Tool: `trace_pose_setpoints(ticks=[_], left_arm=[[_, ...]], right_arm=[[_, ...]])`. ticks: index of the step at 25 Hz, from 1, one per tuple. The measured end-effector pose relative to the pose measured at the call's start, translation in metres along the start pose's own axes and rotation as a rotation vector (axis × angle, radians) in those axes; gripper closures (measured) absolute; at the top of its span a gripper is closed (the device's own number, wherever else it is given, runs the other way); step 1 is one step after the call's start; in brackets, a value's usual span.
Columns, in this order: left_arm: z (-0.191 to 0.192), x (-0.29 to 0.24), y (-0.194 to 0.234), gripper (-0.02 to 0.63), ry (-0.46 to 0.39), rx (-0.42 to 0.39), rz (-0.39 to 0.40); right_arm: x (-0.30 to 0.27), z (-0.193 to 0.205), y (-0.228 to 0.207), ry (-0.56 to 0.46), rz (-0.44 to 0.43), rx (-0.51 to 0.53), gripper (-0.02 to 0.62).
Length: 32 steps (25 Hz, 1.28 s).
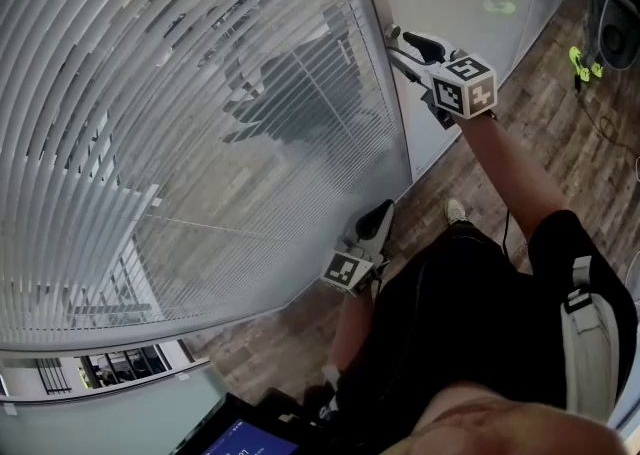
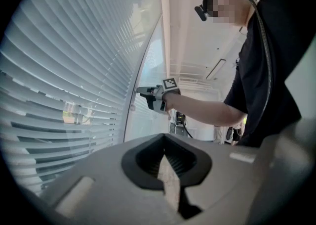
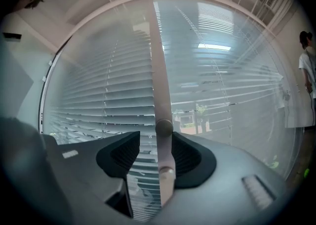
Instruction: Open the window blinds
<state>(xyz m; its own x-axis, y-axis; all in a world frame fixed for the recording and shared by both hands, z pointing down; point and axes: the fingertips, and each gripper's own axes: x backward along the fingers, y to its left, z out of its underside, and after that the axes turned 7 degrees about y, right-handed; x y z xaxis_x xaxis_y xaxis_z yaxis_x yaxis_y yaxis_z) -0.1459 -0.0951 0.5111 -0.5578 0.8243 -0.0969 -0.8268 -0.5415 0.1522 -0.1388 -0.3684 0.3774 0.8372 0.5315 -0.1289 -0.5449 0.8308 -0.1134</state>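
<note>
The blinds cover the big window; their slats look light and easily bent, so I'd leave those alone. The thin wand hangs in front (stiff, smooth, probably slippery), best pinched low. My right tongs stand apart around it, while the left tongs are together, empty.

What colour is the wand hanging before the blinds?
Off-white; the wand shows best in the right gripper view.

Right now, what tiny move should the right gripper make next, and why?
Probably close the right gripper on the wand: it stands between the open jaws, not pinched, and the slats look mostly shut, so it needs gripping before twisting.
</note>
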Motion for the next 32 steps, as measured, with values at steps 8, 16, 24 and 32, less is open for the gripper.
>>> trace_pose_setpoints(ticks=[8,16,24,32], left_arm=[[-0.022,0.004,0.001,0.604,-0.037,-0.020,0.005],[-0.017,0.003,-0.011,0.604,-0.034,-0.027,0.035],[-0.017,0.006,-0.012,0.604,-0.032,-0.023,0.023],[-0.020,0.009,-0.008,0.604,-0.031,-0.034,0.014]], right_arm=[[0.059,0.023,0.036,-0.094,-0.065,0.122,0.459],[0.105,0.094,0.078,-0.047,-0.133,0.167,0.589],[0.139,0.133,0.097,0.020,-0.218,0.149,0.591],[0.138,0.145,0.103,0.024,-0.245,0.170,0.591]])
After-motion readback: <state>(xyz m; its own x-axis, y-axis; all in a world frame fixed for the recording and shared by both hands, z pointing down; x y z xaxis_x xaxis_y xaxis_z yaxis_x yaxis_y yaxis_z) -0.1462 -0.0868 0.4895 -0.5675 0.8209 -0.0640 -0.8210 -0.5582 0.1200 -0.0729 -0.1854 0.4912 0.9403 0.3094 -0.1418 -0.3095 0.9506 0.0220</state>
